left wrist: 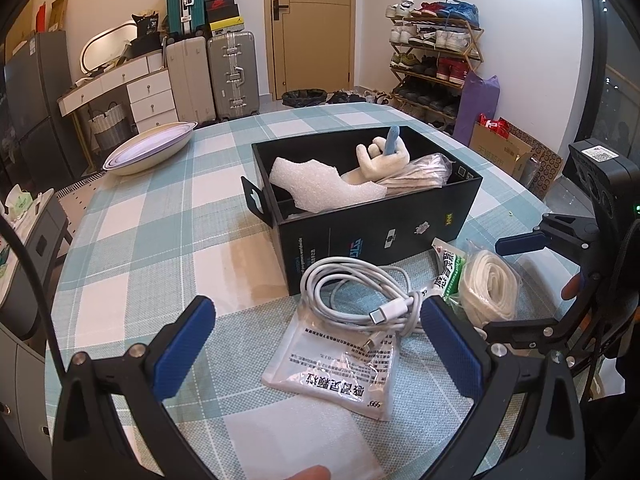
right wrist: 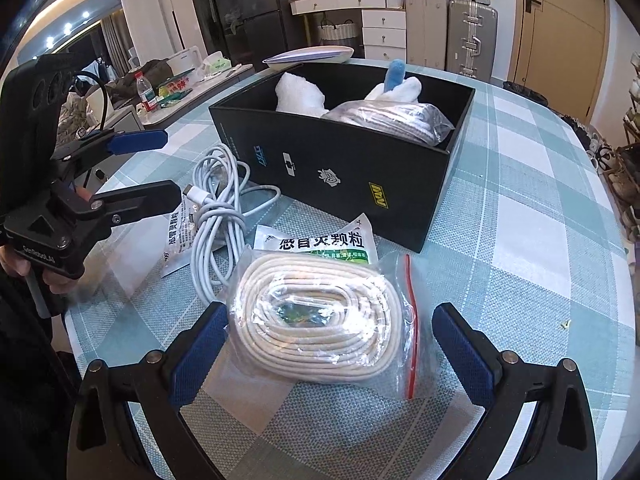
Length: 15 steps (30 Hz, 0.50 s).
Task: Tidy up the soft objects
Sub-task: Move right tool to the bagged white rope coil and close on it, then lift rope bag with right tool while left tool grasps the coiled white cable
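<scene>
Suitcases, a shoe rack and a door ring the round bench (left wrist: 168, 216) with its blue-and-white check cloth, where a black box (left wrist: 380, 232) stands open. Inside it already lie a white foam sheet (left wrist: 316, 184), a plush toy (left wrist: 380, 156) with a blue part sticking up, and a bagged bundle (right wrist: 396, 120) of cord.

Still out on the cloth, just in front of the box, are a white charging cable (left wrist: 360, 292), two medicine sachets (left wrist: 340, 372) (right wrist: 320, 244) and a bag of coiled white rope (right wrist: 320, 328).

So the job looks roughly half done.

The left claw (left wrist: 320, 344) is spread wide and empty, hovering over the cable and the flat sachet. The right claw (right wrist: 332, 344) is also wide, its pads either side of the rope bag, not yet pinching it.
</scene>
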Tool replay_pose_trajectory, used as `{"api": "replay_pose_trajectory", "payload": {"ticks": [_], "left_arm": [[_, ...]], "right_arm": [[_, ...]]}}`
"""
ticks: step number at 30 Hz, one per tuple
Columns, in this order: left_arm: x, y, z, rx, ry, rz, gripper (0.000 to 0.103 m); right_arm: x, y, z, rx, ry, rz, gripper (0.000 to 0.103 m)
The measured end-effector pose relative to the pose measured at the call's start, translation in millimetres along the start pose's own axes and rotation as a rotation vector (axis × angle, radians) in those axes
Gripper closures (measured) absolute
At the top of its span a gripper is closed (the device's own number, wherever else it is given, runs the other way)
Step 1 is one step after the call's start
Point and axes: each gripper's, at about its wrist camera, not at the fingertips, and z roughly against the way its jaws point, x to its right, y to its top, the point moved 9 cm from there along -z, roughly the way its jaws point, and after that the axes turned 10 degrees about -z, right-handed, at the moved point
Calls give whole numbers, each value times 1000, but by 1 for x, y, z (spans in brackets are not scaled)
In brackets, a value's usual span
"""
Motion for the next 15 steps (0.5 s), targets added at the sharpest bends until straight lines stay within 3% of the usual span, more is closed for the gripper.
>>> {"api": "replay_pose_trajectory", "payload": {"ticks": [6, 11, 13, 15], "left_arm": [[-1, 0, 0, 0, 0, 1, 0], [0, 0, -1, -1, -2, 1, 0], [0, -1, -1, -2, -2, 1, 0], [1, -2, -1, -3, -5, 1, 0]], "right_arm": [[2, 0, -2, -1, -6, -3, 2], [2, 1, -1, 4, -4, 0, 14], [0, 1, 1, 9, 6, 8, 28], [-2, 1, 3, 16, 12, 20, 32]]}}
